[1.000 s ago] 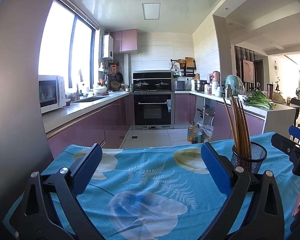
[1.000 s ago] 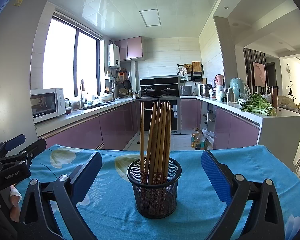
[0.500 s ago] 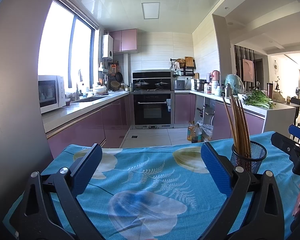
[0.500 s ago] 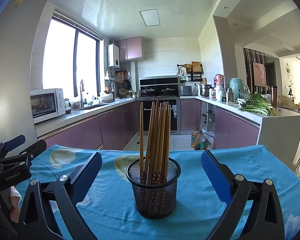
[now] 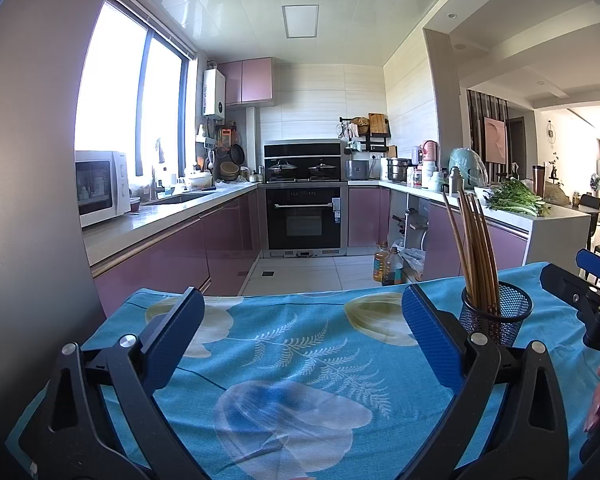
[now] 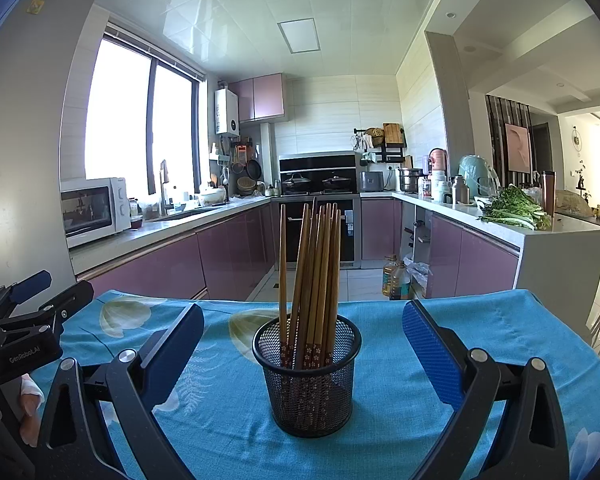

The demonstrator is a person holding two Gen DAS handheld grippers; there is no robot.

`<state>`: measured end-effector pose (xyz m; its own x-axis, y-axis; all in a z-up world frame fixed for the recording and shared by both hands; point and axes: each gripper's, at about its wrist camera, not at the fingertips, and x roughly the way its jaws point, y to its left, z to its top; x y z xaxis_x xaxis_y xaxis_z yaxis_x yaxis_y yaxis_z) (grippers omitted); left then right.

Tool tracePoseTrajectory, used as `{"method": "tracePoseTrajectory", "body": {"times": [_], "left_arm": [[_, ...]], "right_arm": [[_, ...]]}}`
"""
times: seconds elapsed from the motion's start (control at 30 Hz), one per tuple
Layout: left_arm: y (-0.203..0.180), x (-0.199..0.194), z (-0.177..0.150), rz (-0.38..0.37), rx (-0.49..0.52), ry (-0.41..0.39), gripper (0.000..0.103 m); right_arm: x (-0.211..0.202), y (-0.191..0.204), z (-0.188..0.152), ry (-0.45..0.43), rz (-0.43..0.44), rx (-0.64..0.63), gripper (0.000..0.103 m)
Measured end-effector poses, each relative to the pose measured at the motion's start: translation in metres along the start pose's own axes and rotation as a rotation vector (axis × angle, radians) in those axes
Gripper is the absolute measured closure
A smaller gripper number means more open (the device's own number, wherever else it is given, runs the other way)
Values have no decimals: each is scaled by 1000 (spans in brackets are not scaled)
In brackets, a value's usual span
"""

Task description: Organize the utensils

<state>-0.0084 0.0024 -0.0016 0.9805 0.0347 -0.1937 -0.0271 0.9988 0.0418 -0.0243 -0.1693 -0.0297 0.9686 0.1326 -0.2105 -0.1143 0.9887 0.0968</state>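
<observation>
A black mesh holder (image 6: 307,376) stands upright on the blue flowered tablecloth (image 6: 480,332), filled with several brown wooden chopsticks (image 6: 314,276). My right gripper (image 6: 302,344) is open and empty, its blue pads on either side of the holder without touching it. In the left wrist view the holder (image 5: 496,314) stands to the right, just beyond the right finger. My left gripper (image 5: 300,328) is open and empty over the bare cloth (image 5: 292,360). Each gripper shows at the edge of the other's view.
The table's far edge drops to a tiled kitchen floor (image 5: 300,276). Purple cabinets and counters (image 6: 160,264) run behind, with a microwave (image 6: 94,210), an oven (image 5: 304,216) and leafy greens (image 6: 512,210) on the right counter.
</observation>
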Motion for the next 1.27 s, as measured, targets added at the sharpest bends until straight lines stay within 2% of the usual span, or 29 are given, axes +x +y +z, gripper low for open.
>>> {"method": "tracePoseTrajectory", "body": {"times": [0.93,1.03,1.17,1.27], "left_arm": [[-3,-2,-1,0,10,-8,6],[-4,1,-2,-6,11,13,6],[3,13,-5,-20,-7,79,6],[10,26,-11,-13,-14,142,6]], "right_arm": [[-1,0,-2,5,1,5,7],[0,-2,-2,8,3,11,7],[5,-20,-5,54,-24,15,7],[23,-50,-14,183,-85,17,7]]}}
